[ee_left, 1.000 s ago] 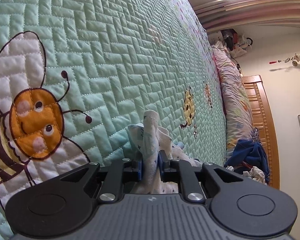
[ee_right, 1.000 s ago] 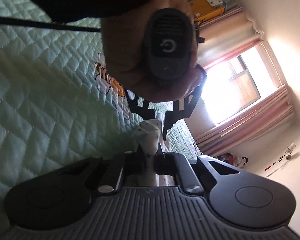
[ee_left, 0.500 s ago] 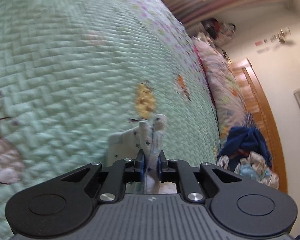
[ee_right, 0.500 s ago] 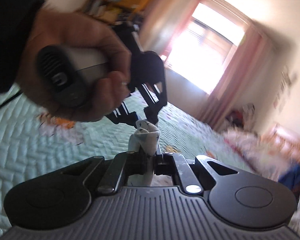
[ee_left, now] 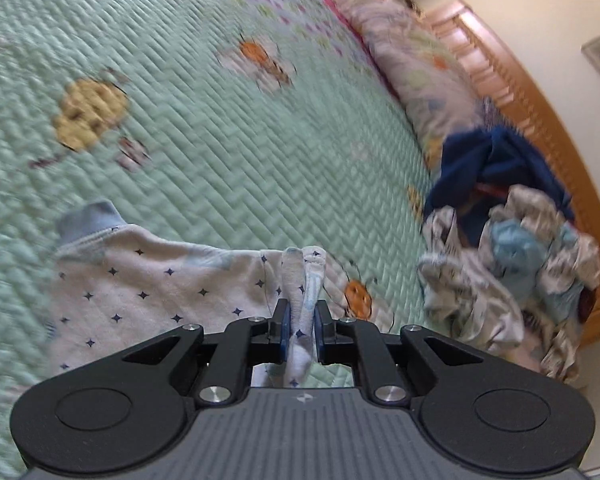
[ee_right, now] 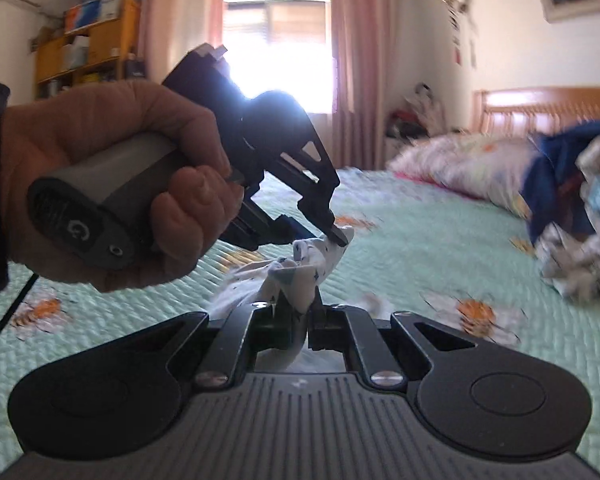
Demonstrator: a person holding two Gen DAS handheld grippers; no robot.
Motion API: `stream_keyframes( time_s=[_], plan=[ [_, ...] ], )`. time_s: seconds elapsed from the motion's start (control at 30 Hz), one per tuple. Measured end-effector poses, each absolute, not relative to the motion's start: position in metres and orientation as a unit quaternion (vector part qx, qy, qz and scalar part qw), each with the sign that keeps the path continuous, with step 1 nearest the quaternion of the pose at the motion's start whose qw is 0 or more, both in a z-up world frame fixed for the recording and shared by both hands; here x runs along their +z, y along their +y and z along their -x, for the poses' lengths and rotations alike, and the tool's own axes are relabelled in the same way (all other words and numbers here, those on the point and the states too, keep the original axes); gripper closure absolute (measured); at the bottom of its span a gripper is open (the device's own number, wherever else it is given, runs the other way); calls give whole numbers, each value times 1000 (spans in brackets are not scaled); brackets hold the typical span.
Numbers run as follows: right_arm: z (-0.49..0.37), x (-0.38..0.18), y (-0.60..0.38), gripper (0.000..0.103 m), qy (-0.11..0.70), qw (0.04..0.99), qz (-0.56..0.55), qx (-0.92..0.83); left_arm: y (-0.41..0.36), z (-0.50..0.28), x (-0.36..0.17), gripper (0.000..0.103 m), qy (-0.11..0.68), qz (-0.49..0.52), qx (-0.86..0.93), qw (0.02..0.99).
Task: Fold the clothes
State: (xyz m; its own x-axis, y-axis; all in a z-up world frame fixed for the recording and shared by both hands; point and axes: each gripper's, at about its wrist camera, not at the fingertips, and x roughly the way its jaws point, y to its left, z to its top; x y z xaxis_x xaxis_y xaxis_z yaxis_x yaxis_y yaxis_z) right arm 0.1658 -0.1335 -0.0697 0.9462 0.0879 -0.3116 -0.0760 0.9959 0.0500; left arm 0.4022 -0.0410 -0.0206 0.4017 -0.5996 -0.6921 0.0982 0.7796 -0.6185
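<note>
Both my left gripper (ee_left: 300,322) and right gripper (ee_right: 298,314) jaws pinch one star-print garment (ee_left: 160,280) above the bed (ee_left: 220,140).

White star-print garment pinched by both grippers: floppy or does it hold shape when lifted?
Likely floppy: the star-print garment bunches into folds at the left gripper and right gripper. Probably light: small pinches carry it. Free cloth will likely sag onto the quilt.

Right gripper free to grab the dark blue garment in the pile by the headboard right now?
Probably not: right gripper is shut on the white star-print garment, as is left gripper. Dark blue garment lies apart.
</note>
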Motion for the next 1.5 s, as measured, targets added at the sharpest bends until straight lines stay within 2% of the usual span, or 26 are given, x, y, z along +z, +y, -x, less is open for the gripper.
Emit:
stream_keyframes(
  time_s=[0.23, 0.37, 0.43, 0.5, 0.57, 0.7, 0.8, 0.83, 0.87, 1.0, 1.17, 1.3, 1.5],
  plan=[
    [-158, -86, -159, 95, 191, 978, -78, 37, -74, -409, -52, 91, 531, 221, -198, 794],
    [-164, -99, -178, 95, 230, 961, -148, 37, -82, -412, -58, 90, 537, 212, -186, 795],
    [-167, -108, -188, 93, 251, 948, -189, 42, -87, -412, -58, 81, 537, 209, -183, 796],
    [-170, -118, -202, 87, 272, 931, -240, 48, -90, -412, -58, 78, 539, 208, -181, 796],
    [-169, -126, -211, 85, 286, 914, -282, 53, -92, -411, -56, 68, 539, 207, -180, 797],
    [-162, -130, -225, 80, 287, 901, -318, 68, -86, -406, -46, 63, 527, 217, -182, 801],
    [-153, -130, -240, 78, 289, 894, -337, 56, -71, -395, -34, 54, 508, 219, -181, 813],
    [-149, -128, -247, 70, 290, 895, -337, 43, -62, -388, -31, 53, 500, 221, -182, 817],
    [-145, -126, -253, 66, 284, 897, -338, 35, -54, -381, -29, 53, 493, 223, -183, 821],
    [-131, -112, -269, 65, 252, 914, -316, 22, -5, -340, -29, 53, 460, 265, -196, 825],
    [-150, -91, -269, 64, 229, 916, -314, 99, 50, -287, -48, 50, 438, 325, -186, 817],
    [-200, -90, -255, 63, 265, 892, -318, 181, 81, -260, -66, 50, 425, 358, -177, 812],
    [-252, -116, -249, 64, 312, 872, -339, 167, 100, -247, -84, 49, 417, 378, -187, 805]
  ],
)
